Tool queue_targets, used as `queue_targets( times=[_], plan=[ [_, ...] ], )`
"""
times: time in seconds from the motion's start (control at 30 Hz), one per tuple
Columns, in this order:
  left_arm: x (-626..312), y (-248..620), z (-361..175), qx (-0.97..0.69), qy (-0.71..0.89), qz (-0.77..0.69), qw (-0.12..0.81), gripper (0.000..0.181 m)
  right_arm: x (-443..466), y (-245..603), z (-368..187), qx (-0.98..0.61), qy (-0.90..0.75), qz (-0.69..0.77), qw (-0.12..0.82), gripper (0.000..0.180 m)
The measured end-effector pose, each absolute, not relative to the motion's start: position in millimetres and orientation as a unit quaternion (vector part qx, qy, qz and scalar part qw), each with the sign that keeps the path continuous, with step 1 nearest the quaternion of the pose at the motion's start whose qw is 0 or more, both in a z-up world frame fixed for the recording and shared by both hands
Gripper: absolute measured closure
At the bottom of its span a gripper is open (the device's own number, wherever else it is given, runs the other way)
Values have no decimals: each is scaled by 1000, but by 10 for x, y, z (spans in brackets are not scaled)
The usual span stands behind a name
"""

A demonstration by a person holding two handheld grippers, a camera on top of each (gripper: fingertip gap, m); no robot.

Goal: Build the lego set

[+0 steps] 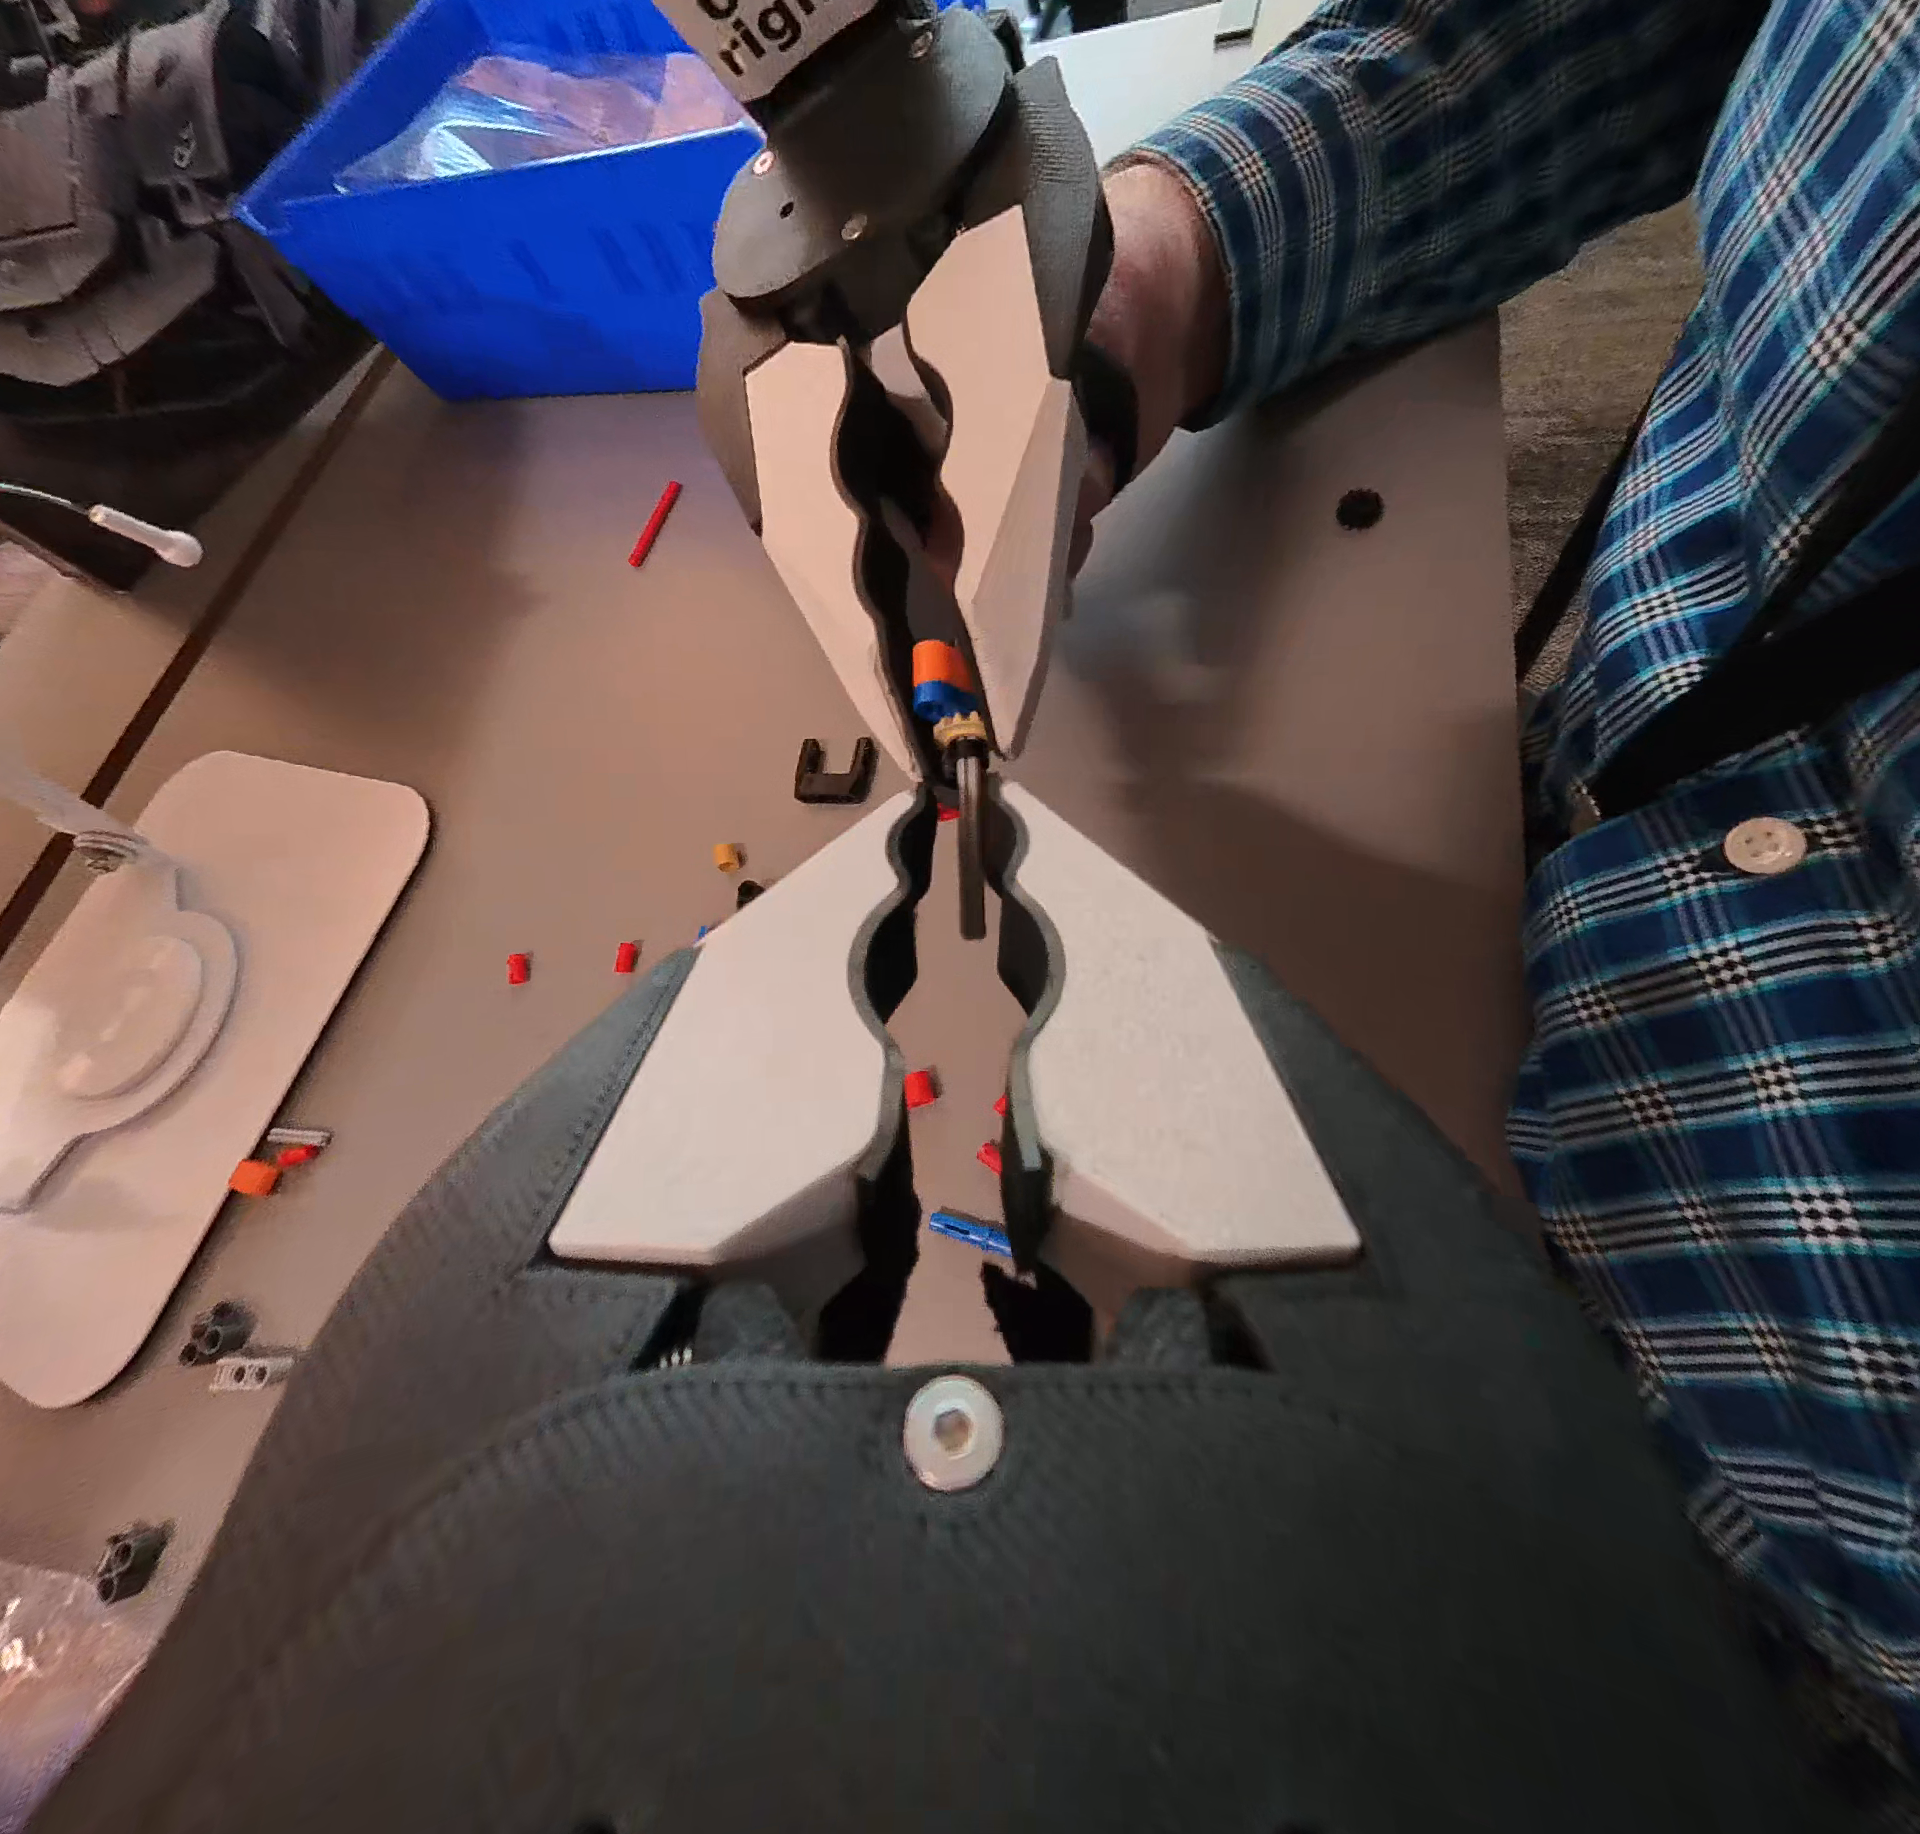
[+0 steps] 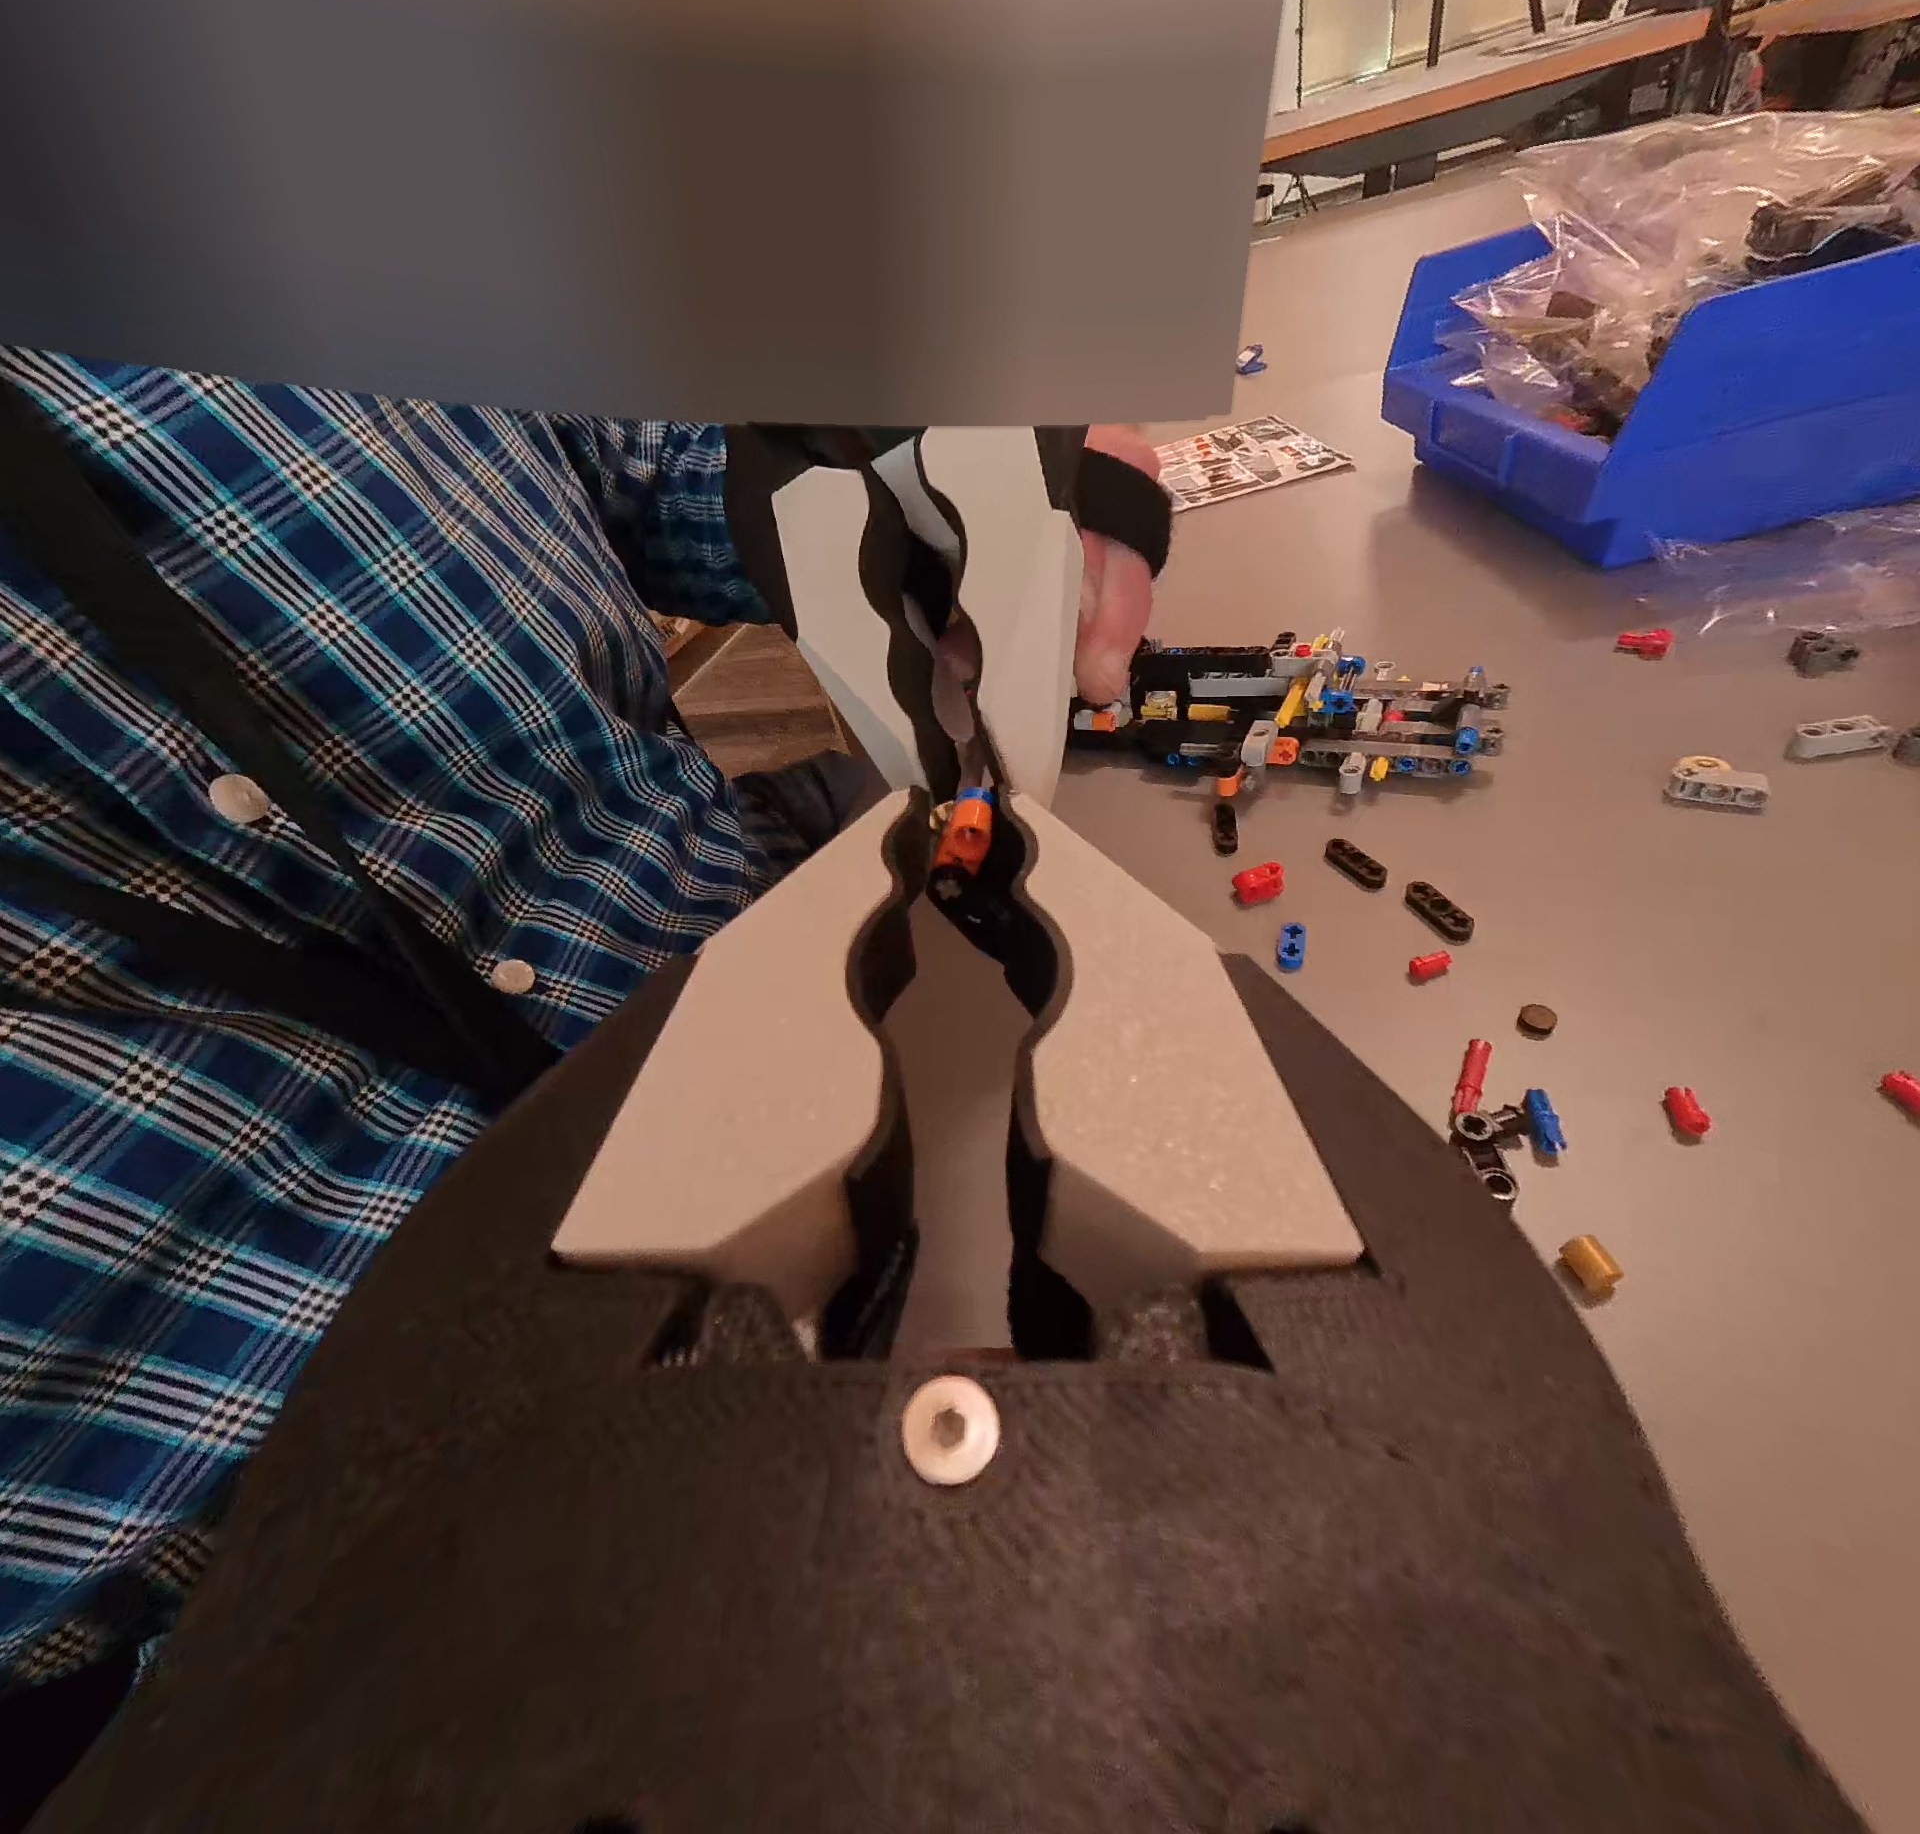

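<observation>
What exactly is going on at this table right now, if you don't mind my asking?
A person in a plaid shirt holds two grippers tip to tip above the table. The left gripper is shut on a dark rod, and the right gripper is shut on a small orange and blue assembly; the two pieces meet at the tips. A half-built model, loose pieces and a blue bin sit nearby.

Two grippers (image 1: 961, 797) (image 2: 961, 797), one blue bin (image 2: 1662, 413).

Glossy plastic blue bin (image 2: 1704, 444) holds crinkled clear plastic bags (image 2: 1704, 226) on the smooth matt table (image 2: 1558, 1472).
</observation>
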State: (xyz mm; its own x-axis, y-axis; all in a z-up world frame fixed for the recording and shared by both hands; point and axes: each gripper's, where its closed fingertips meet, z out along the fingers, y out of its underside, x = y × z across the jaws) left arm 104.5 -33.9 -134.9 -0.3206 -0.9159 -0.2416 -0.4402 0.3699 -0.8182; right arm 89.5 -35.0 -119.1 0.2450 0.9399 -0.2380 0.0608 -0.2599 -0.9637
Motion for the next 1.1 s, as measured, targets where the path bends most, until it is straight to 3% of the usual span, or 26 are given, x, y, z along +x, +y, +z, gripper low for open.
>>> queue_targets(
  times=[0.27, 0.63, 1.1],
  plan=[
    [965, -445, -1304, -462, 735, -332, 369, 179, 833, -442, -1148, -618, -398, 494, 465, 171],
    [852, -643, -1289, -516, 662, -454, 297, 179, 748, -618, -1183, -589, -425, 515, 455, 171],
    [759, -686, -1357, -530, 643, -488, 260, 179, 720, -691, -1289, -587, -434, 523, 439, 172]
  ],
)
